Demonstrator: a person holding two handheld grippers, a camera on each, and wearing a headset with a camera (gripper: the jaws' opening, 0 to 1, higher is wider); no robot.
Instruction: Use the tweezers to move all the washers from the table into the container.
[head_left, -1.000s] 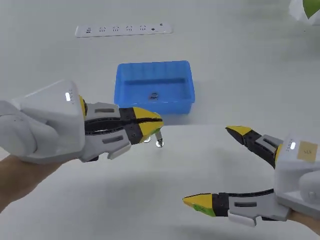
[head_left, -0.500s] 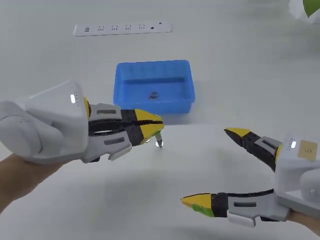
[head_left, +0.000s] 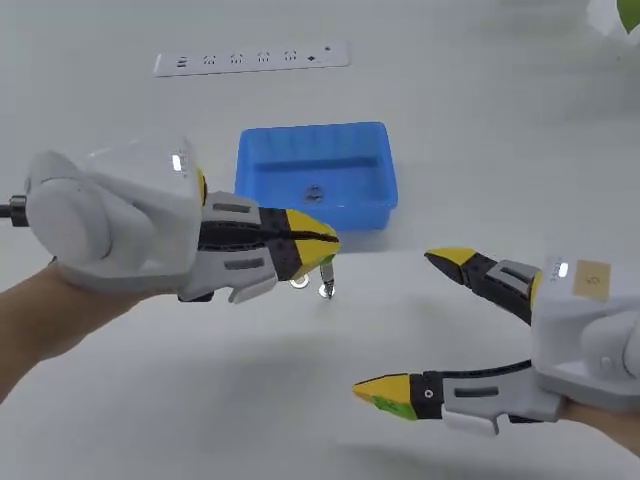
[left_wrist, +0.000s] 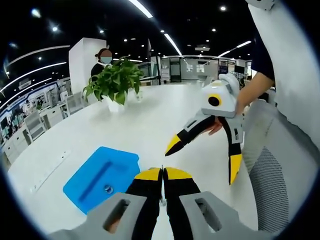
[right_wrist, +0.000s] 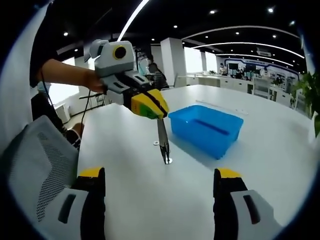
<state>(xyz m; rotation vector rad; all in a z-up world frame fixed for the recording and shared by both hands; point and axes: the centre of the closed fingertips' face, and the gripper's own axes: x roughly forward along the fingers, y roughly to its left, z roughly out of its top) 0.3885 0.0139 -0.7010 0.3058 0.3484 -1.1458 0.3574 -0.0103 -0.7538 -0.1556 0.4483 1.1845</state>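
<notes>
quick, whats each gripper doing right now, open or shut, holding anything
Left gripper: shut on the tweezers.
Right gripper: open, jaws wide apart, holding nothing.

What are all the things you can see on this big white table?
table: one, white, under everything.
container: one, blue, middle of the table.
washer in container: seemingly one, dark, on its floor.
tweezers: one pair, silver, pointing down at the table.
washers on table: two, silver, one at the tweezers' tips, one just beside.
power strip: one, white, far side of the table.
potted plant: one, green with a white pot, far end of the table.
left tool: one, yellow, black and grey, shut on the tweezers.
right tool: one, same colours, open, holding nothing.
</notes>
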